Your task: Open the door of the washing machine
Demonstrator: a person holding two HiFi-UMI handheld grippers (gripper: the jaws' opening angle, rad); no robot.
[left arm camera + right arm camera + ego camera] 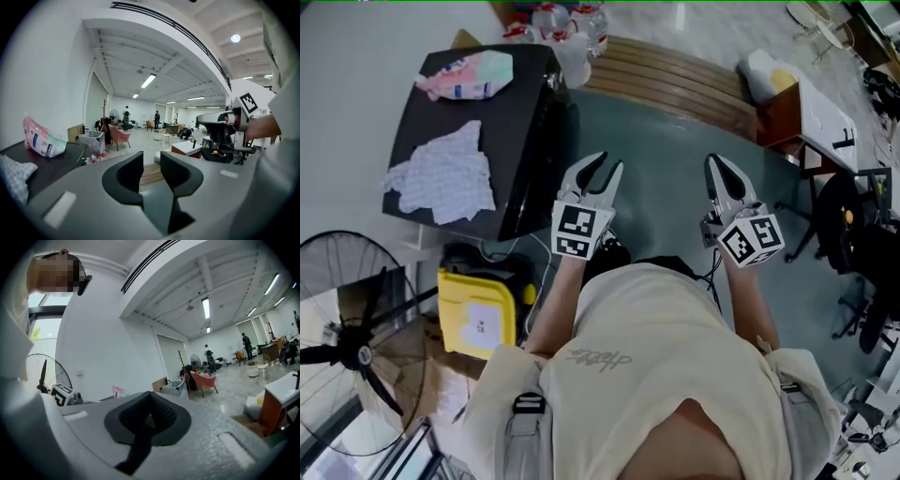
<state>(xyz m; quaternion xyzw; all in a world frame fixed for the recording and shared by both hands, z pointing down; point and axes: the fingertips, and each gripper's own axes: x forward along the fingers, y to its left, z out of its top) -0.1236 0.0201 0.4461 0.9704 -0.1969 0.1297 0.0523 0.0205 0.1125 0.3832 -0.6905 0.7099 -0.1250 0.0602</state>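
Note:
The washing machine (525,117) is a black box at the upper left of the head view. Its dark front face (553,159) is seen steeply from above, so I cannot make out the door. My left gripper (607,164) hangs in the air just right of that face, open, with nothing between its jaws (151,161). My right gripper (713,163) is held further right over the floor, shut and empty (150,397). The machine's top (61,161) shows at the left of the left gripper view.
A pink and green package (469,75) and a white patterned cloth (445,178) lie on the machine. A yellow box (478,309) and a fan (356,347) stand near its left side. A curved wooden bench (675,84), a desk (825,117) and an office chair (853,225) are beyond.

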